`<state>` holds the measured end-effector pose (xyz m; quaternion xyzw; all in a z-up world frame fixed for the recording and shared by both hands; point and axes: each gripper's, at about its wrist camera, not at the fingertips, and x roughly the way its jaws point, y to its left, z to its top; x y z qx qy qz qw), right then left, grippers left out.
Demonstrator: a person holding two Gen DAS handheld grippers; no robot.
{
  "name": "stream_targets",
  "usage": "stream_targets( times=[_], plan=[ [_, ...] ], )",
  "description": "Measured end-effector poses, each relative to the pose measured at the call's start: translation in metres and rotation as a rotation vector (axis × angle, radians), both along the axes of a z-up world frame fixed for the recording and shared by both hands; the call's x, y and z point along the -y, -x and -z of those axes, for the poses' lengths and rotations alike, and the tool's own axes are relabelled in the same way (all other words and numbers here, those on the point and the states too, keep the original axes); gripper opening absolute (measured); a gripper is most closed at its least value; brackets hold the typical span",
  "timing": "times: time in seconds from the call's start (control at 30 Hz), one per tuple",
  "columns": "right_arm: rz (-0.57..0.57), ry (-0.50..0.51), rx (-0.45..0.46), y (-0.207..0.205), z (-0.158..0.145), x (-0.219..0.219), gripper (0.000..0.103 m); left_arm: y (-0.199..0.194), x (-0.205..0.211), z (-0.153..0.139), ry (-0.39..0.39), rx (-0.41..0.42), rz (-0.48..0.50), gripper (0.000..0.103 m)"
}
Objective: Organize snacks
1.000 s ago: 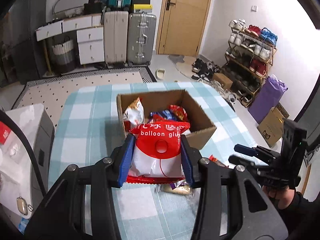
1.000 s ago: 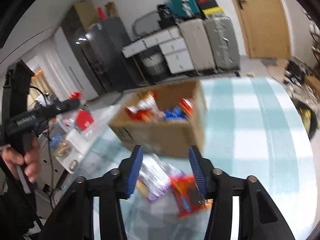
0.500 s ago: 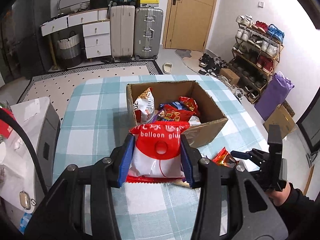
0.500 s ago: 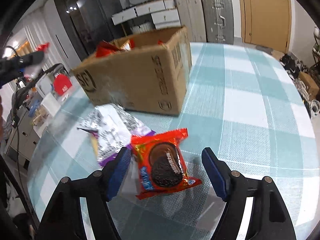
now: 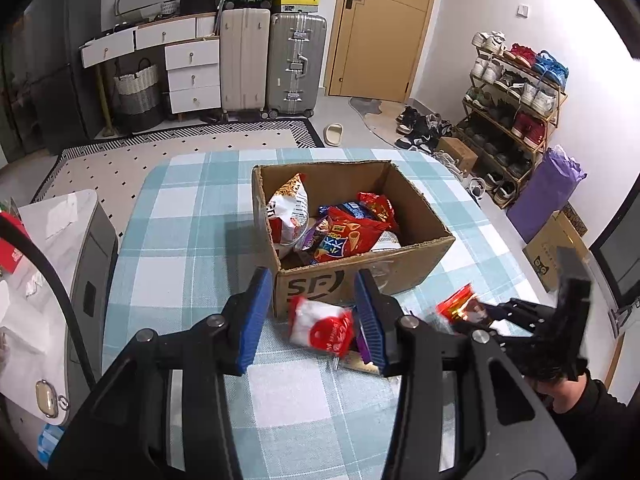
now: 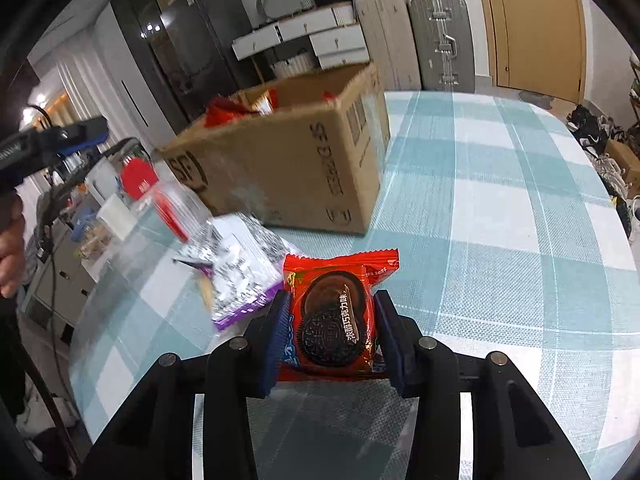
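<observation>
A red cookie packet [image 6: 334, 322] is clamped between the two blue pads of the right gripper [image 6: 332, 330], which are closed against its left and right edges. The packet lies flat on the checked tablecloth [image 6: 500, 216], its crimped top edge reaching out past the fingertips. Just left of the left pad, a silver and purple packet [image 6: 240, 268] is seen, blurred, lying on the cloth. Ahead of the fingers and slightly left, a cardboard box [image 6: 288, 160] stands on the table, with red packets visible over its rim.

In the left view, the left gripper [image 5: 310, 320] is held above the table with its pads apart and nothing gripped between them. Below the gap, a red and white packet [image 5: 322, 326] is seen, blurred, close to the right pad; whether it rests on the cloth cannot be told. Beyond the fingertips the cardboard box [image 5: 416, 252] is seen from above, open-topped and holding several snack bags [image 5: 344, 232]. To the right of the left fingers, the right gripper [image 5: 476, 312] is visible with the red cookie packet [image 5: 456, 304] at its tip, held by a hand [image 5: 560, 396] in a dark sleeve.
</observation>
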<state>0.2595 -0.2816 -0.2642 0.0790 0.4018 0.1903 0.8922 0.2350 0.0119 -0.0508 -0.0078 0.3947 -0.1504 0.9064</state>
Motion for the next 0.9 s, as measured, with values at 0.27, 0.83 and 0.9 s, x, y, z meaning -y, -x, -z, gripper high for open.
stream_targets(
  times=[0.27,0.83,0.9],
  plan=[
    [-0.013,-0.087,0.087,0.016,-0.044,-0.002,0.042,-0.003,-0.004,0.060,0.014,-0.111,0.000,0.040],
    [0.000,-0.153,0.071,0.030,-0.042,0.005,0.042,-0.048,0.027,0.158,-0.069,-0.265,-0.076,0.061],
    [0.004,-0.159,0.069,0.030,-0.041,0.007,0.042,-0.050,0.025,0.160,-0.058,-0.266,-0.082,0.060]
  ],
)
